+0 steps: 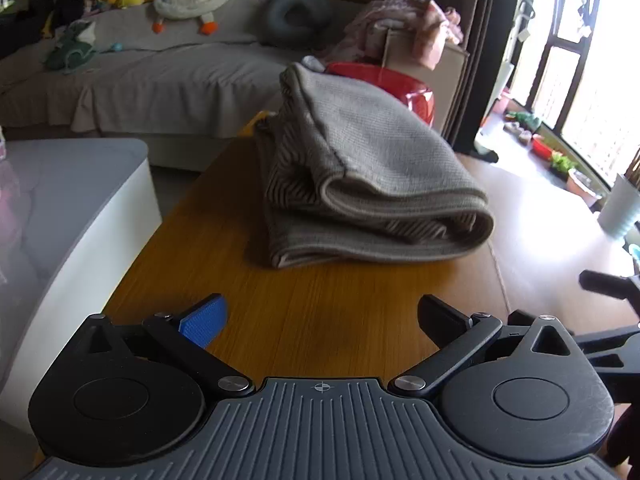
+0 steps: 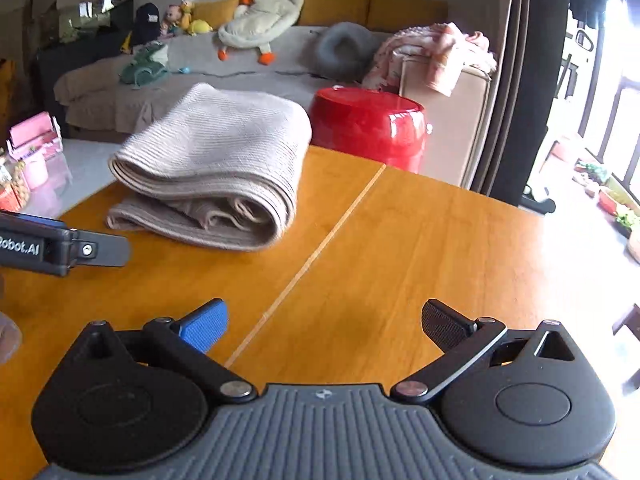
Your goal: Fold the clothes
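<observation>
A beige ribbed knit garment (image 1: 360, 176) was found folded in a thick bundle on the orange wooden table (image 1: 224, 280), ahead of both tools. The left gripper (image 1: 320, 320) and the right gripper (image 2: 324, 320) were held spread apart, empty, well short of the cloth. Folding was judged nearly complete. Loose lower edges should be squared gently, without toppling the stack.

"obot.AI" printed on left gripper (image 2: 100, 250) body.

Black left claw (image 1: 320, 320), blue pad, silver screws, ribbed grey housing
</observation>
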`<move>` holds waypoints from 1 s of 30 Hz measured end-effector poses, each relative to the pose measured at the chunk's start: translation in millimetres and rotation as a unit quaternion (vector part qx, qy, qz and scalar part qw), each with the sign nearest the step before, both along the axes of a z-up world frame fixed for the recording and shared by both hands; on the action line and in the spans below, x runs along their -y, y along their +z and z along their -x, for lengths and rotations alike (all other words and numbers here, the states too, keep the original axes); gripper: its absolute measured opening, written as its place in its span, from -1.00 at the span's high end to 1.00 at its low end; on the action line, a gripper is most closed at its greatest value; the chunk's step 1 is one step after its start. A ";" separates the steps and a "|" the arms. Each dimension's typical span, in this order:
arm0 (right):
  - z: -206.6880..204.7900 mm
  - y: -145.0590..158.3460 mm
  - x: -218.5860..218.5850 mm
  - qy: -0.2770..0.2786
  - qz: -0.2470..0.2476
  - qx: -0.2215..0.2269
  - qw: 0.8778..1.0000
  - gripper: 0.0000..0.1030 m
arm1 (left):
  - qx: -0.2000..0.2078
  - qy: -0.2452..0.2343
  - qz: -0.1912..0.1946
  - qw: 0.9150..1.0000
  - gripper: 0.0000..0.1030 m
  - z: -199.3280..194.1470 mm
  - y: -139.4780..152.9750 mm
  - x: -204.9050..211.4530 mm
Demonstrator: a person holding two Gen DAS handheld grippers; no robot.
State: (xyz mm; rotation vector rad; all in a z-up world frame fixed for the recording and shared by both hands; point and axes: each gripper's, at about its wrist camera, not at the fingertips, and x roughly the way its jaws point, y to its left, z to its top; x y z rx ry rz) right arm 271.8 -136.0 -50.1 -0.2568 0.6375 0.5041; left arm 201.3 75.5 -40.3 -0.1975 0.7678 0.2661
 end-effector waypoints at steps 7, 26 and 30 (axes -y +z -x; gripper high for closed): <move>-11.9 -7.9 5.0 0.029 -0.030 -0.032 0.999 -1.00 | 0.028 0.061 -0.064 0.996 -1.00 -3.2 -10.4 23.0; -14.8 -8.3 2.7 0.021 -0.030 -0.032 0.999 -1.00 | 0.027 0.073 -0.060 0.995 -1.00 -10.7 -10.0 23.3; -15.3 -8.7 2.3 0.021 -0.030 -0.032 0.999 -1.00 | 0.026 0.072 -0.060 0.995 -1.00 -11.2 -8.1 24.1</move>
